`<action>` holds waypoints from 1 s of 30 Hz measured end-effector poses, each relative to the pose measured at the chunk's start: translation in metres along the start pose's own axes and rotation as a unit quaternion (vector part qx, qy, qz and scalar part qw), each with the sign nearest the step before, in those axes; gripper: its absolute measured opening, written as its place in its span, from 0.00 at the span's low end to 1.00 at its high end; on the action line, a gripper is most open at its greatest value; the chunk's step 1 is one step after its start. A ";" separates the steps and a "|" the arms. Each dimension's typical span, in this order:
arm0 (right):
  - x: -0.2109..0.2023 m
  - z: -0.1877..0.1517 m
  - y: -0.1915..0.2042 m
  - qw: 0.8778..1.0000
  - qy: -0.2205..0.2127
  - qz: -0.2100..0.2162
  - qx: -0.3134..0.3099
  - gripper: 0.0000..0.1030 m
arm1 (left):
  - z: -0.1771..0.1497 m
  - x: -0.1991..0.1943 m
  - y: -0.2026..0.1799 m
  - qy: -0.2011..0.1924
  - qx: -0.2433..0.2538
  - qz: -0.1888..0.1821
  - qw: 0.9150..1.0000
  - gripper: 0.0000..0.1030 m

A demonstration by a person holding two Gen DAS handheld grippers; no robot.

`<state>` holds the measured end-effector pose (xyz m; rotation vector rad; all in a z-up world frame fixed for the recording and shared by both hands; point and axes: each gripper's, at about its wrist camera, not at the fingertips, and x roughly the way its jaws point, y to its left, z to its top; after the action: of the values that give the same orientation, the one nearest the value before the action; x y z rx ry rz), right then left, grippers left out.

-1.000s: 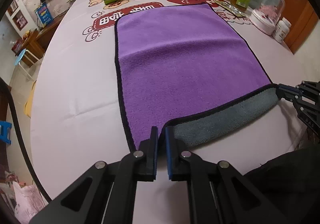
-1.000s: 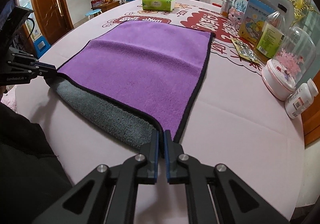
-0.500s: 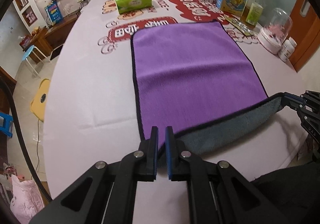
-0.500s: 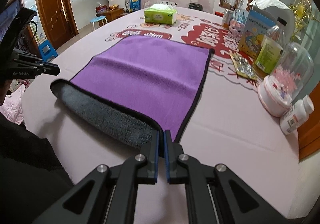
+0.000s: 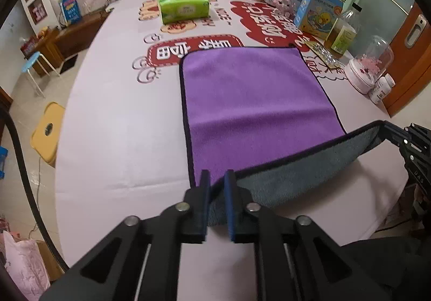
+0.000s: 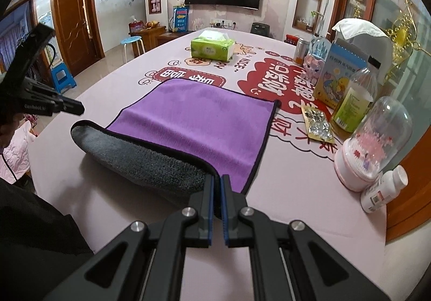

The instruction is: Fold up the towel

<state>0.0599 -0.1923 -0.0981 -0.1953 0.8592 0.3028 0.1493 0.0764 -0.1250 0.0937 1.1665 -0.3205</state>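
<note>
A purple towel with a black hem and grey underside lies on the pink table; it also shows in the right wrist view. My left gripper is shut on its near left corner. My right gripper is shut on its near right corner. Both corners are lifted, so the near edge hangs off the table and the grey underside shows. The far half lies flat. The right gripper shows at the right edge of the left wrist view, the left gripper at the left of the right wrist view.
A green tissue pack sits beyond the towel. A blue box, bottles, a glass dome, a white pill bottle and a foil blister pack line the right side. Stools stand left of the table.
Both grippers have risen and pulled back with the near corners. The near edge has come higher off the table, and more of the grey underside shows.
</note>
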 end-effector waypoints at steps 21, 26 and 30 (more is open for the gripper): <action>-0.003 -0.007 0.001 1.000 0.003 0.004 -0.004 0.04 | -0.009 0.036 0.004 0.045 -0.026 -0.060 0.997 0.43; -0.002 -0.008 0.001 1.000 0.004 0.003 -0.004 0.04 | -0.011 0.035 0.005 0.045 -0.028 -0.058 0.997 0.19; -0.002 -0.008 0.001 1.000 0.004 0.003 -0.004 0.04 | -0.012 0.034 0.006 0.045 -0.026 -0.062 0.997 0.09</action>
<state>0.0525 -0.1940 -0.1021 -0.2012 0.8676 0.3112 0.1521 0.0780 -0.1618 -0.0111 1.2730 -0.3987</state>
